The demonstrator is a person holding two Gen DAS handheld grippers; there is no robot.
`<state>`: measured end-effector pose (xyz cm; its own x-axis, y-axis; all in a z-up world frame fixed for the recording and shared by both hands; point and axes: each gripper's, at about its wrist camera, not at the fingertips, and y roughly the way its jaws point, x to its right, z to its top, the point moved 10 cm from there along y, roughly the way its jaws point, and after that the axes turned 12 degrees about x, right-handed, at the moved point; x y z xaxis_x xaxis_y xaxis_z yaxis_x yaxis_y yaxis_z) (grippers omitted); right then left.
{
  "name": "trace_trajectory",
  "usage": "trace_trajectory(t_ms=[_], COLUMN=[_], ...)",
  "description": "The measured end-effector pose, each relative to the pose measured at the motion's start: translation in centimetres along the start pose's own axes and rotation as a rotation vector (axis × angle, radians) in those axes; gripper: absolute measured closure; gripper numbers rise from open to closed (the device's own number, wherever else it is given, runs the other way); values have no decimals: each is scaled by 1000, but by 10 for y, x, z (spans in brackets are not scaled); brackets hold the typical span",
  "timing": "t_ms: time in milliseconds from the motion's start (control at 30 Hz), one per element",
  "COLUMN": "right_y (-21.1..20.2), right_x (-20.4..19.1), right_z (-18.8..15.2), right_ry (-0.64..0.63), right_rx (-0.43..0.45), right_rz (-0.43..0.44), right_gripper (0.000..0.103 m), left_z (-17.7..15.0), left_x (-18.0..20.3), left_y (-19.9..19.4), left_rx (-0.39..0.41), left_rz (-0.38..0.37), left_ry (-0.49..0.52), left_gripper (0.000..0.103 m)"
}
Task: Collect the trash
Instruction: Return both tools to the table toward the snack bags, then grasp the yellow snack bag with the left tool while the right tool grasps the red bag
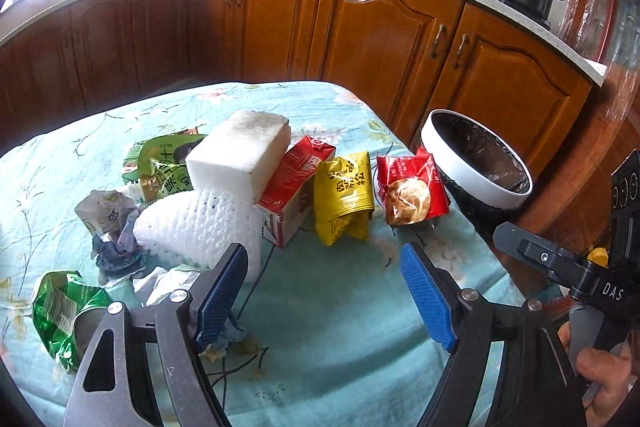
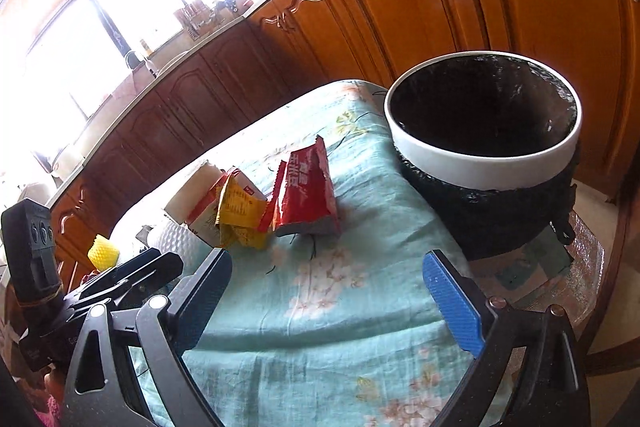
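In the left wrist view my left gripper [image 1: 324,293] hangs open over bare cloth, with nothing between its blue pads. Beyond it lies the trash: a white foam block [image 1: 240,151] resting on a white foam net [image 1: 192,227], a red carton [image 1: 292,187], a yellow wrapper [image 1: 344,195] and a red snack packet [image 1: 412,187]. Green packets [image 1: 160,167] and crumpled paper [image 1: 112,223] lie to the left. The white-rimmed bin [image 1: 476,163] with a black bag stands at the table's right edge. My right gripper [image 2: 328,301] is open and empty, short of the red packet [image 2: 308,195] and left of the bin [image 2: 484,155].
The table wears a light blue flowered cloth [image 2: 320,327]. Brown kitchen cabinets [image 1: 380,27] run behind it, with a wok and a pot on the counter. A green wrapper [image 1: 60,307] lies at the near left. A small yellow foam net [image 2: 103,251] sits beside the left gripper's body.
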<state>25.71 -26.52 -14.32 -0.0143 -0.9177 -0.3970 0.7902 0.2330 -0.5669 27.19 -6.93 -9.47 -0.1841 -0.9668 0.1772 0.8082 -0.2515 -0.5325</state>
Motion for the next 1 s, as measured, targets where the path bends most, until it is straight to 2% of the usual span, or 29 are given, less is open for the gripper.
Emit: trace_trajectory(t_ms=[200, 367, 467, 600, 667, 733, 800, 867, 900, 1000], right_y=[12, 31, 43, 67, 78, 86, 90, 87, 85, 77], right_x=[-2, 1, -2, -1, 1, 1, 5, 6, 8, 11], right_z=[12, 23, 28, 28, 24, 19, 14, 13, 13, 13], right_ry=[21, 44, 50, 75, 88, 110, 122, 131, 133, 143], right_rx=[23, 9, 1, -38, -63, -90, -102, -94, -91, -83], right_rz=[26, 44, 64, 84, 89, 108, 112, 127, 123, 131], right_gripper=[6, 10, 19, 39, 48, 69, 73, 86, 87, 91], left_z=[2, 8, 13, 17, 15, 12, 12, 11, 10, 12], left_x=[1, 10, 13, 14, 14, 13, 12, 13, 13, 16], left_y=[11, 23, 39, 59, 70, 80, 88, 93, 95, 96], left_rx=[-18, -19, -25, -32, -51, -81, -95, -102, -113, -109], left_rz=[2, 4, 14, 19, 28, 21, 13, 6, -1, -25], left_ry=[14, 22, 21, 16, 18, 1, -9, -14, -17, -16], left_gripper=[25, 25, 26, 30, 37, 48, 55, 65, 71, 76])
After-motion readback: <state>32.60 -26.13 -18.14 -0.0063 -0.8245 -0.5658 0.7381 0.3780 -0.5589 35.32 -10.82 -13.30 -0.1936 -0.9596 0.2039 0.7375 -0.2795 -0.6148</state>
